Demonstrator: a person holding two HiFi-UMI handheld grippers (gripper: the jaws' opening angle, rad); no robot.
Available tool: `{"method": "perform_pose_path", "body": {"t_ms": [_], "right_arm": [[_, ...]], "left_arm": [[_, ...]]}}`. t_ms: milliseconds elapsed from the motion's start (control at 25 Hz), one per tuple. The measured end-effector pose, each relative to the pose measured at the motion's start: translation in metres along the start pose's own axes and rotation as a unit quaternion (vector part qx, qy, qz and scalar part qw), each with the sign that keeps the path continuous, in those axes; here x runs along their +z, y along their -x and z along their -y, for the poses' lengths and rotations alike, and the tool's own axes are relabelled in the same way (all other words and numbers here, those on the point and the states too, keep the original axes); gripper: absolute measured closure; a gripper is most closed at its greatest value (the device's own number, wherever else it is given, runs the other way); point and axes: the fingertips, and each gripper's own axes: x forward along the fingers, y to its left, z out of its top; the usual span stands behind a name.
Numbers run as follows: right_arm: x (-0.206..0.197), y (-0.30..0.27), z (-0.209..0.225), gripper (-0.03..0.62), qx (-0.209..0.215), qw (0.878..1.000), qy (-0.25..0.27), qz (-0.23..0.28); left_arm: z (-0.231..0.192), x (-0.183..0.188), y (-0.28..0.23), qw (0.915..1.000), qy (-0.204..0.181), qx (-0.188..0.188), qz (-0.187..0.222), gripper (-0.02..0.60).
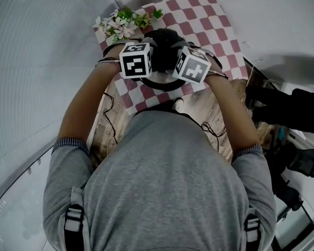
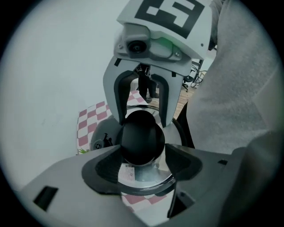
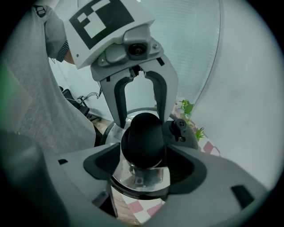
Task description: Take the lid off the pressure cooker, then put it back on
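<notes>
The pressure cooker (image 1: 163, 85) stands on a red-and-white checked cloth (image 1: 212, 26), mostly hidden under the two marker cubes. Its lid (image 2: 146, 175) is shiny steel with a round black knob (image 2: 142, 136) on top. My left gripper (image 2: 142, 162) is shut on that knob from one side. From the opposite side my right gripper (image 3: 143, 163) grips the same knob (image 3: 143, 138). A small black valve (image 3: 179, 126) sits on the lid beside the knob. I cannot tell whether the lid rests on the pot or is lifted off it.
A bunch of white flowers with green leaves (image 1: 124, 21) lies at the cloth's far left corner. Wooden table top (image 1: 198, 109) shows between the cloth and the person's body, crossed by thin cables. Dark equipment (image 1: 291, 109) stands at the right.
</notes>
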Motion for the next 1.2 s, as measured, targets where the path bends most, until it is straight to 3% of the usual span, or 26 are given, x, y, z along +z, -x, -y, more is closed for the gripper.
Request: {"method": "perform_pose_path", "body": {"t_ms": [280, 680, 1200], "right_arm": [[0.0, -0.012, 0.007, 0.269, 0.001, 0.999, -0.009, -0.037], [0.0, -0.015, 0.002, 0.303, 0.03, 0.998, -0.014, -0.058], [0.005, -0.001, 0.0, 0.304, 0.004, 0.998, -0.016, -0.067]], "left_arm": [[-0.006, -0.004, -0.014, 0.9989, -0.022, -0.008, -0.04, 0.25], [-0.006, -0.004, -0.015, 0.9985, -0.015, -0.036, -0.038, 0.282], [-0.003, 0.004, -0.001, 0.9985, -0.039, -0.022, -0.032, 0.285]]}}
